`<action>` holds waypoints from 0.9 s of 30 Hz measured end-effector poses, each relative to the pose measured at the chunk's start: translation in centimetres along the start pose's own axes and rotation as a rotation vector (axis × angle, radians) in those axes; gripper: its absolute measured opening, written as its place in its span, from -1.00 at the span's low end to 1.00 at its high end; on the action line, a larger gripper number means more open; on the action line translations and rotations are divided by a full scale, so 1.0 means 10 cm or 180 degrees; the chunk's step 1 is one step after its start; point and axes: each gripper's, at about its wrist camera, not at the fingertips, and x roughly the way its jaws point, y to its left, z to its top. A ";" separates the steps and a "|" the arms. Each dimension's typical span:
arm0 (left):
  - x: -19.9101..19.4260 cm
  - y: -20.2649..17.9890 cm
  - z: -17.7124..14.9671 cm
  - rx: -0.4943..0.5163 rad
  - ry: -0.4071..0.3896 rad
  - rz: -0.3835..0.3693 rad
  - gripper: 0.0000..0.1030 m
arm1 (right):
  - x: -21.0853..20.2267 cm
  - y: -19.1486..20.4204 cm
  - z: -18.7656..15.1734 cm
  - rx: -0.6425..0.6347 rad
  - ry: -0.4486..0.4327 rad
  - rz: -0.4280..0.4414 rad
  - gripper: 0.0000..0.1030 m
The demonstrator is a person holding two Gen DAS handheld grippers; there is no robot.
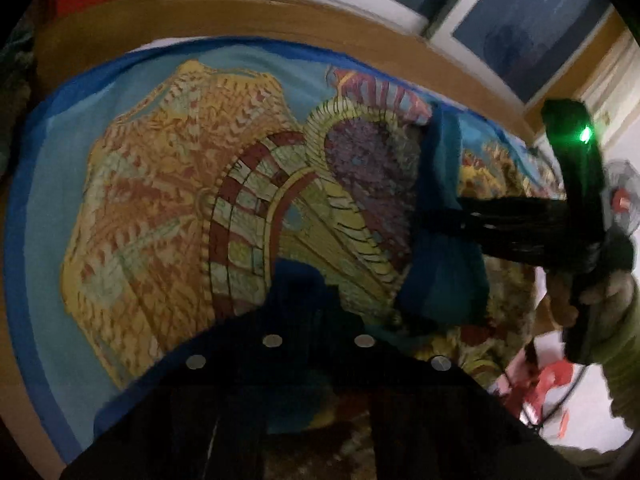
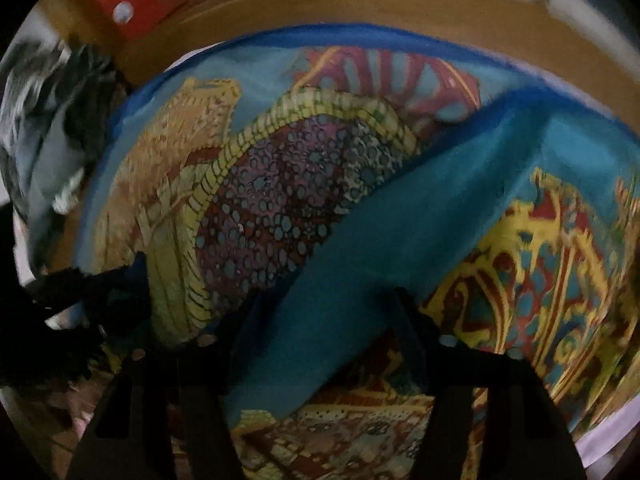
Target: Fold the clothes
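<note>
Dim room: wooden bed frame [image 1: 280, 20], window [image 1: 532, 36], fan [image 1: 622, 196].

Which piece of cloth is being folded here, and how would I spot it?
Find the wooden table with the pale wall behind it. Spread over most of it lies the patterned cloth. Its bright blue border, yellow and orange fan shapes and purple spotted patch set it apart from the grey clothes heap at the table's left end.

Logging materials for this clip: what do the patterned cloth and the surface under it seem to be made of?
Patterned cloth: looks like thin woven fabric, matte, printed in many colours with a blue border; it folds into soft creases. Surface underneath: probably wood or laminate, a smooth tan board with a slight sheen; blur leaves this open.
</note>
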 end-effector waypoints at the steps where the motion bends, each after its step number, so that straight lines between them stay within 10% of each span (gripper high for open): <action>1: -0.08 -0.02 -0.03 -0.0030 -0.0076 -0.0006 -0.90 | -0.02 0.03 -0.01 -0.0094 -0.0070 -0.0063 -0.95; 9: -0.89 -0.50 -0.55 0.0227 -0.0603 -0.0393 -0.91 | -0.84 -0.31 -0.39 0.0029 -0.1142 0.0091 -0.96; 17: -0.54 -0.82 -1.01 0.0319 -0.0109 -0.0426 -0.91 | -0.47 -0.88 -1.09 0.0447 -0.0345 -0.0160 -0.89; 22: -0.42 -0.82 -1.10 0.0203 0.0011 -0.0427 -0.80 | -0.87 -0.71 -1.11 0.0285 -0.0646 -0.0346 0.02; 27: -0.47 -0.75 -1.14 0.0021 -0.0047 -0.0289 -0.34 | -1.07 -0.33 -1.01 -0.0516 -0.0866 -0.0149 0.18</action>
